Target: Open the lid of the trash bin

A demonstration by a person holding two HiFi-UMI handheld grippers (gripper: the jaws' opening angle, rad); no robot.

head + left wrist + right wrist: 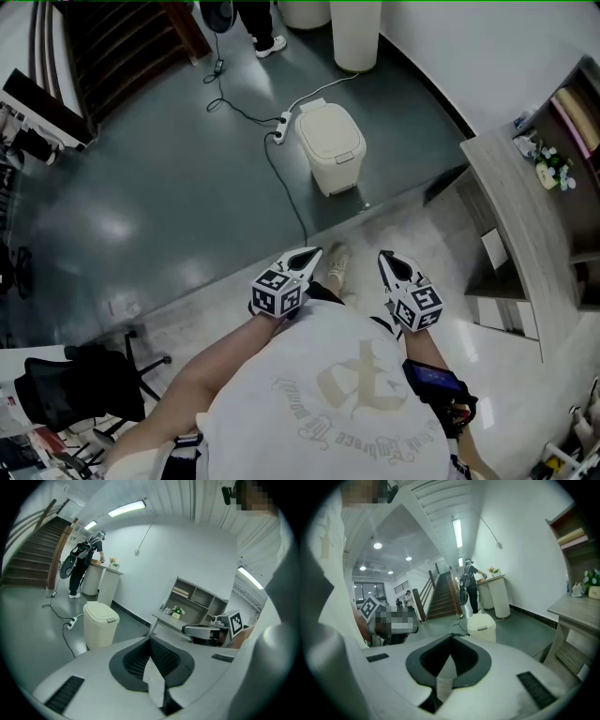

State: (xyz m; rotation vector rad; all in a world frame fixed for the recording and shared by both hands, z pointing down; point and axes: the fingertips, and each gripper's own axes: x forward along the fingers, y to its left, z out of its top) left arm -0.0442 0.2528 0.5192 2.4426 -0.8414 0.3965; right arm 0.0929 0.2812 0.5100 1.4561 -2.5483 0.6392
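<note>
Both tongs are up at the chest. The left tongs (307,254) are clenched, tips together, and the right tongs (385,258) are clenched the same way. Each pair grips only itself.

Well beyond them, across a pale stone floor (412,230) and its diagonal edge, stands the cream plastic trash bin with rounded corners (330,147). It sits on the dark glossy floor (159,178), just past that edge. Its lid (327,129) is down flat, so the inside is hidden.

Wide open floor spreads to the left. A white power strip (281,127) lies just left of the bin, with a thin black cable (286,187) trailing towards the near side. To the right is a grey wood-grain table (511,202), well apart from the bin.
</note>
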